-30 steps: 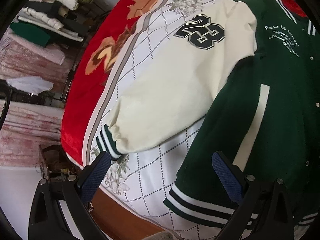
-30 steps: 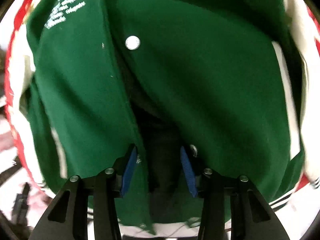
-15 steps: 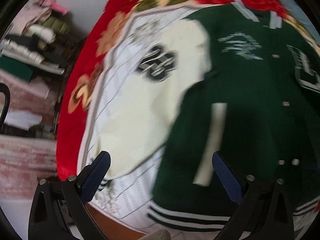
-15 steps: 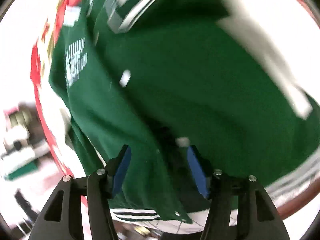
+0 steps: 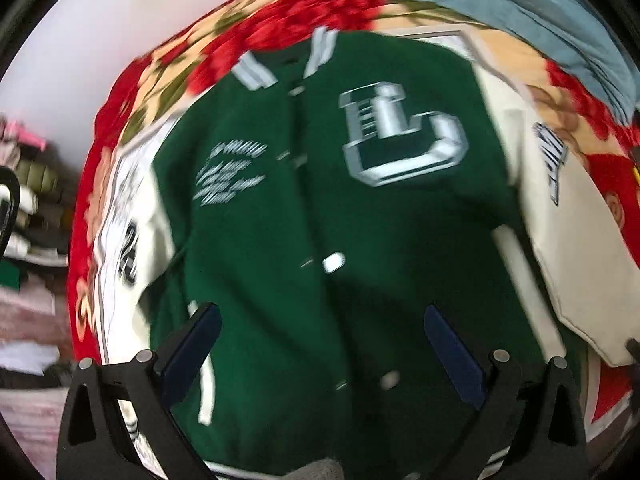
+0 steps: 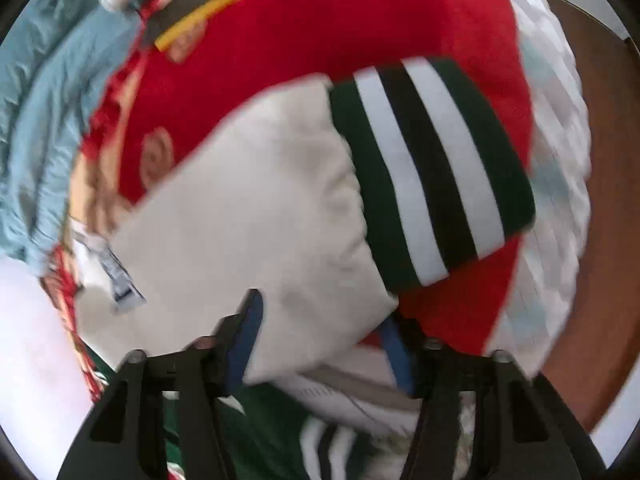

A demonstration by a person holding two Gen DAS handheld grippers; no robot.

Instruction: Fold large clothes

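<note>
On a red floral blanket lies a green varsity jacket, front up; the left gripper hovers above its hem, jaws wide apart, while the right gripper straddles its cream sleeve, jaws apart.

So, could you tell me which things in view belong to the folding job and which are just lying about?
Part of the job:
- green varsity jacket
- its cream sleeve with striped cuff
- left gripper
- right gripper

Just lying about:
- red floral blanket
- light blue fabric
- stacked clothes
</note>
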